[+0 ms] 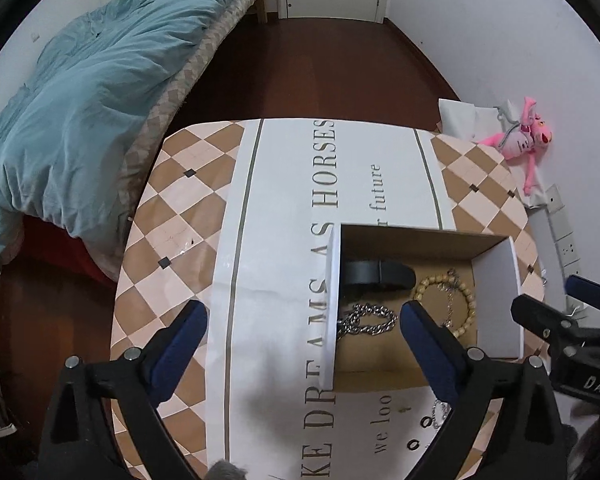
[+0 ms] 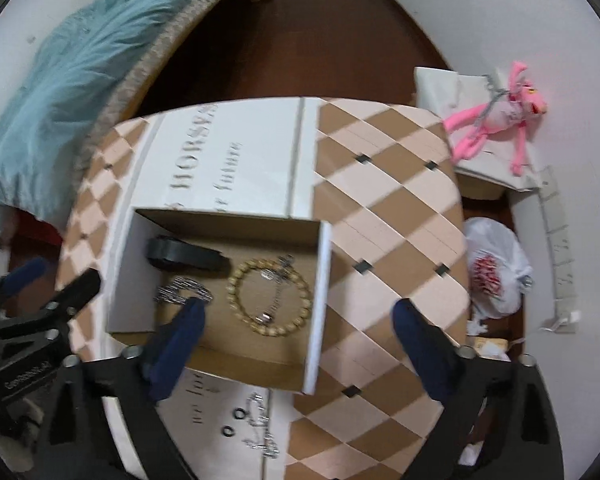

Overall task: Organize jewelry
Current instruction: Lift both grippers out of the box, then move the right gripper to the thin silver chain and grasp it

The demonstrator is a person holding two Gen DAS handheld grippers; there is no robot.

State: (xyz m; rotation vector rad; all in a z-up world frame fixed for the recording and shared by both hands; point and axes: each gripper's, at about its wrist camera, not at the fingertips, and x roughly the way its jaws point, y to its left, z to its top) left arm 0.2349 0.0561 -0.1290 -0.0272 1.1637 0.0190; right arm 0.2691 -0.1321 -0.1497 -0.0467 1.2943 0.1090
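An open cardboard box (image 1: 496, 280) (image 2: 320, 300) with white walls stands on the checkered table (image 1: 172, 240). Inside lie a black band (image 1: 376, 274) (image 2: 184, 258), a silver curb chain (image 1: 370, 320) (image 2: 182, 292), a wooden bead bracelet (image 1: 466, 300) (image 2: 240, 280) and a thin chain with charms (image 2: 276, 280). In front of the box, two black rings (image 2: 240, 414) (image 1: 426, 422) and a silver necklace (image 2: 260, 428) rest on the white lettered runner. My left gripper (image 1: 304, 312) is open, straddling the box's left wall. My right gripper (image 2: 300, 308) is open over the box's right wall. Neither holds anything.
A bed with a teal duvet (image 1: 80, 100) runs along the table's left side. A pink plush toy (image 2: 496, 120) lies on white cloth at the right wall, with a white plastic bag (image 2: 492, 268) on the floor below. Dark wooden floor lies beyond the table.
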